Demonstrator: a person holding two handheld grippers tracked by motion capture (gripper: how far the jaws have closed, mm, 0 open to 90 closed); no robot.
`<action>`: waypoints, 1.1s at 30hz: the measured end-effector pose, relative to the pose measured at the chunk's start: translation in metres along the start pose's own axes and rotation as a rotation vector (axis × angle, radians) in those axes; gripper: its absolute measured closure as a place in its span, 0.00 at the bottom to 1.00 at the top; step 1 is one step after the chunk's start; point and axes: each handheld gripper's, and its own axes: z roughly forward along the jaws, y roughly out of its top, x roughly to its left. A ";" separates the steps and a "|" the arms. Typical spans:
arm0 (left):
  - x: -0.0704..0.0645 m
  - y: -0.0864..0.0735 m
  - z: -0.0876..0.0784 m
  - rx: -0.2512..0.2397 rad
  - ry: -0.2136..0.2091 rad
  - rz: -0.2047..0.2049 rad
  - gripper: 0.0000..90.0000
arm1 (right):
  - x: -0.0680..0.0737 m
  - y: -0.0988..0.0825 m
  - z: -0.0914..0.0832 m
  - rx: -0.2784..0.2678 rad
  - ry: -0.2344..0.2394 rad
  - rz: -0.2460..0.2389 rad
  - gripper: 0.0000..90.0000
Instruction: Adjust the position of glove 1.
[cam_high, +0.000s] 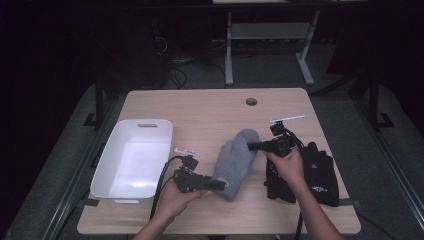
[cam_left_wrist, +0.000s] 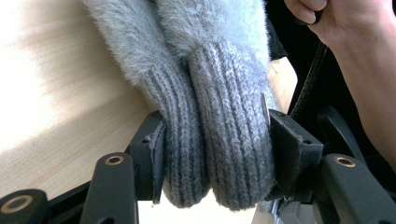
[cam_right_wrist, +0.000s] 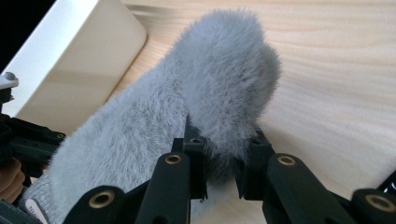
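A pair of grey fuzzy mittens (cam_high: 236, 157) lies stacked in the middle of the wooden table (cam_high: 200, 115), ribbed cuffs toward the person. My left gripper (cam_high: 220, 185) is shut on the two knit cuffs (cam_left_wrist: 219, 140), one pad on each side. My right gripper (cam_high: 250, 146) comes in from the right and is shut on a fold of fur near the mittens' rounded end (cam_right_wrist: 224, 79). In the right gripper view the jaws (cam_right_wrist: 222, 168) pinch the fluffy edge a little above the tabletop. The left gripper's jaws (cam_left_wrist: 217, 154) hold both cuffs squeezed together.
A white plastic bin (cam_high: 107, 160) stands at the table's left, its wall (cam_right_wrist: 70, 60) close to the mittens. A pair of black gloves (cam_high: 322, 172) lies at the right under the right forearm. A cable hole (cam_high: 251, 101) sits near the far edge.
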 end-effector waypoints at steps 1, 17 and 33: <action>-0.001 0.000 -0.001 -0.004 -0.002 -0.001 0.49 | 0.001 0.002 -0.001 0.000 -0.002 -0.009 0.85; -0.007 0.005 -0.023 -0.037 0.019 0.012 0.49 | 0.021 0.021 -0.001 -0.001 0.016 -0.034 0.85; -0.014 0.011 -0.037 -0.059 0.029 0.039 0.49 | 0.032 0.033 -0.010 -0.025 0.050 -0.030 0.85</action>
